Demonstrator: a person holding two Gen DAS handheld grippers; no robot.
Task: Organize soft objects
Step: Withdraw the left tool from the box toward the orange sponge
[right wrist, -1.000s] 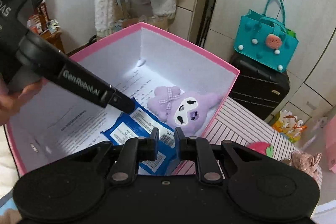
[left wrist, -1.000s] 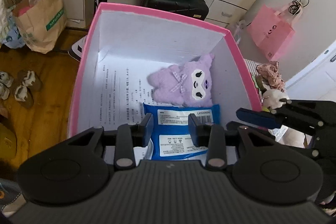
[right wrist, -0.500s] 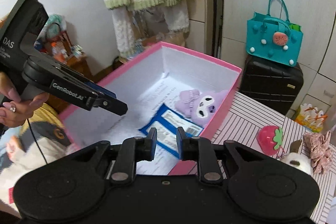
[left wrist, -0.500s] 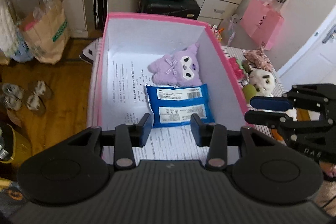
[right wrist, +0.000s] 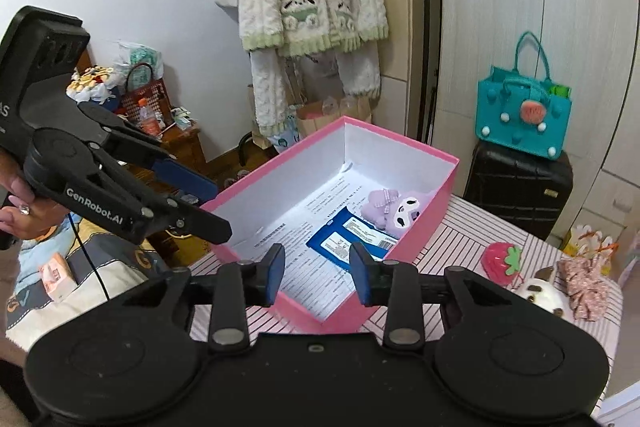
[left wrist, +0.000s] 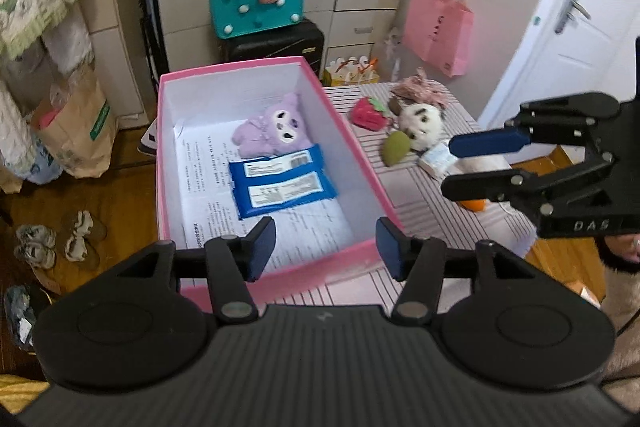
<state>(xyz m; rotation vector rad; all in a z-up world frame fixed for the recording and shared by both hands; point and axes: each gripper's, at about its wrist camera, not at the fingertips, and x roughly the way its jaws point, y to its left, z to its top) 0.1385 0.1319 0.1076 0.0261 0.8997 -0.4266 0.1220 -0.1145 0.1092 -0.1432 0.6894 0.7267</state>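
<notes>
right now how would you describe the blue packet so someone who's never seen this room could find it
Find the pink box on the striped table. Inside, on printed paper, lies the blue packet right beside a purple plush. It is the only flat, glossy thing there, blue with white labels.

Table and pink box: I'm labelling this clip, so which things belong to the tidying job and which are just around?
Job:
pink box
purple plush
blue packet
strawberry toy
panda plush

Lying about:
teal bag
pink bag
suitcase
slippers
</notes>
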